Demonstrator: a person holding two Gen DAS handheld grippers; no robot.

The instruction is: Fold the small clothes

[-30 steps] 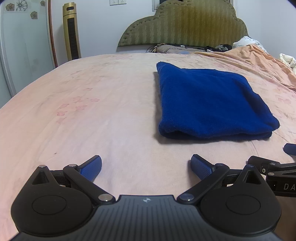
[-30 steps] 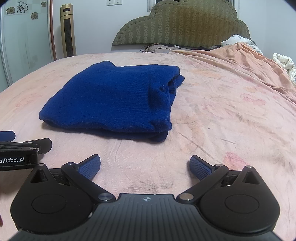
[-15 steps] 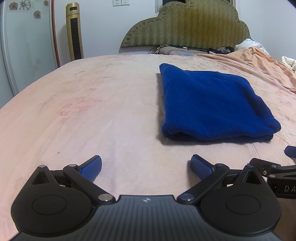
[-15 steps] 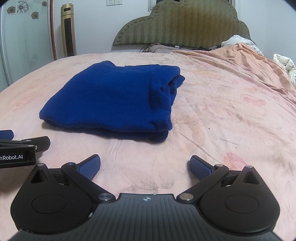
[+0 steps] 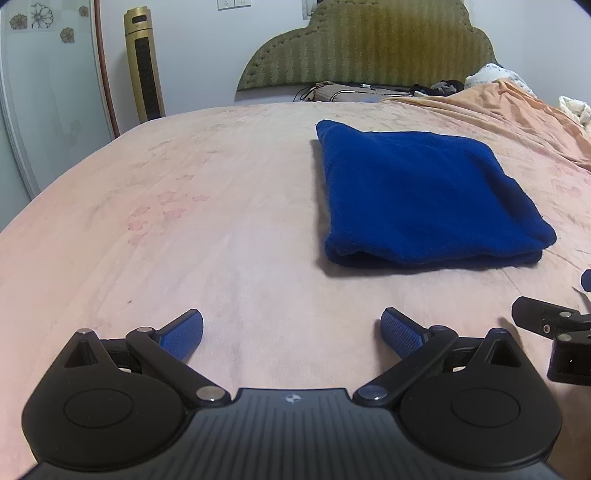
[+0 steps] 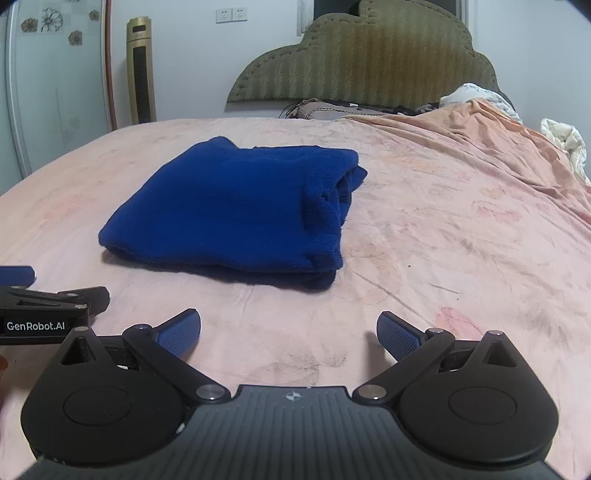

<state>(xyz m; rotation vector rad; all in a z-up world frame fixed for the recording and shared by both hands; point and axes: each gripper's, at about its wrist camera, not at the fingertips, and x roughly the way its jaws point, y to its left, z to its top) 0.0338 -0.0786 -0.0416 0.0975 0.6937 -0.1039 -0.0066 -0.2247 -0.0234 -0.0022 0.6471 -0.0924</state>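
With the blue garment [image 5: 424, 195] lying folded on the bed [image 5: 184, 221] at one o'clock, both left tongs [image 5: 291, 334] and right tongs [image 6: 288, 332] gape released, so folding looks finished; next needs another garment.

We're in a bedroom, a lived-in home one. A wide bed [image 5: 221, 229] fills the view, spread with a pink flower-print sheet [image 6: 461, 229]; at its head there's a padded olive headboard [image 6: 369, 62] with a scalloped top. A peach blanket [image 6: 498, 140] lies rumpled along one side. By the wall stands a gold tower fan [image 5: 144, 62], next to it a flower-stickered glass door [image 5: 44, 92], and wall sockets [image 6: 231, 14] above.
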